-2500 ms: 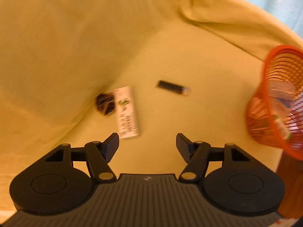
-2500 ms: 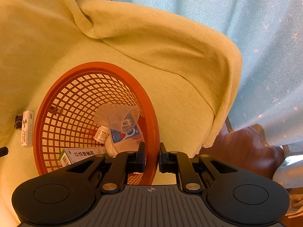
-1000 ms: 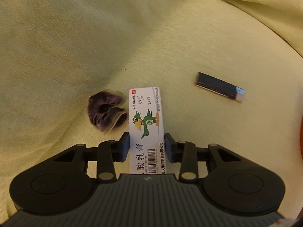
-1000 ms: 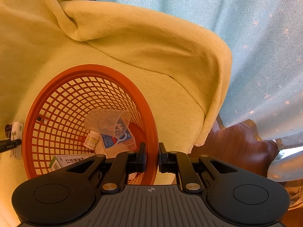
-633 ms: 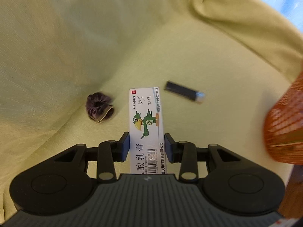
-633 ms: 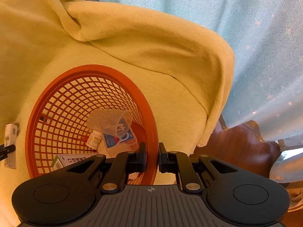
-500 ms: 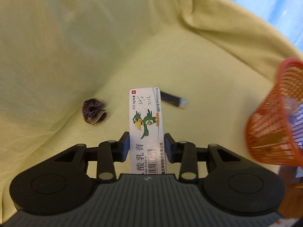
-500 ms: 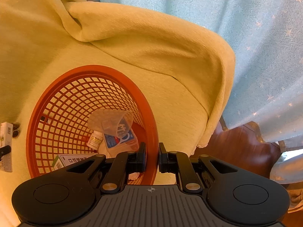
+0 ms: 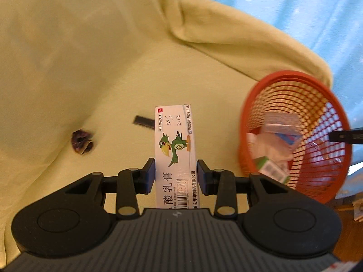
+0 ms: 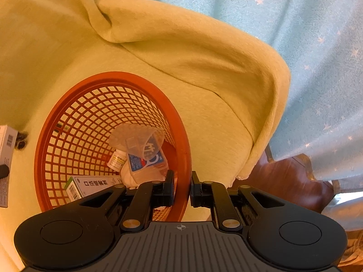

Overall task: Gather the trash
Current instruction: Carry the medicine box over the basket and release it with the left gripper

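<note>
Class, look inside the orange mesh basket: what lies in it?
Inside the orange basket lie a clear plastic wrapper, a blue-labelled packet, a small white bottle and a printed carton. Anything beneath this pile is covered.

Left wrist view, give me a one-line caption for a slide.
Left gripper holds a parrot-print box over the yellow blanket, near the orange basket of collected trash.

A yellow blanket [image 10: 181,52] drapes the seat, pale blue star-print curtain [image 10: 306,45] behind, wooden floor [image 10: 279,181] below.
</note>
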A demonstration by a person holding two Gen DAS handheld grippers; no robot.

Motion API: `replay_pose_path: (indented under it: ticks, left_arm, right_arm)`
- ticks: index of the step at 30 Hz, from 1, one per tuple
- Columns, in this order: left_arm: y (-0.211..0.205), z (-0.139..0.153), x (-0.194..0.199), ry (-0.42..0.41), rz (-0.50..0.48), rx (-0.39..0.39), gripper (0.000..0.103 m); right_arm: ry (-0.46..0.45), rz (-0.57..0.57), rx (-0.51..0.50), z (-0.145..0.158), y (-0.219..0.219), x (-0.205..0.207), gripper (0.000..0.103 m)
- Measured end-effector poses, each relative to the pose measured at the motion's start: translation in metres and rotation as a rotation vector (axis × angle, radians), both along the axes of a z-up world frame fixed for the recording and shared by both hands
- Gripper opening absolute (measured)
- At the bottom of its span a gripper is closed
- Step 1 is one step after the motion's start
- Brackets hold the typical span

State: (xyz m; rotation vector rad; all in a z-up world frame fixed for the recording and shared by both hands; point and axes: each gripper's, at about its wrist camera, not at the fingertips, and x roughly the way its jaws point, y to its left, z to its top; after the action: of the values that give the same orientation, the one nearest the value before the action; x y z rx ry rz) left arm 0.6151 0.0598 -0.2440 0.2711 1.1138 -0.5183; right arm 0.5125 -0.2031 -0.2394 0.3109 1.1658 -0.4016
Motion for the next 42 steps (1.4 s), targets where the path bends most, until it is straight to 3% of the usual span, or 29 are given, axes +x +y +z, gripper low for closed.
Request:
replay_pose_path:
  ticks: [11,42]
  left_arm:
    - [-0.049,0.019,-0.024,0.001,-0.103,-0.033,0.033]
    - [-0.104,0.022,-0.045,0.024,-0.18,-0.048,0.033]
  right_arm:
    - [0.04,0.096,-0.056,-0.006,0.006,0.001,0.01]
    - [0.026,0.085,-0.02,-0.005,0.002,0.0,0.01]
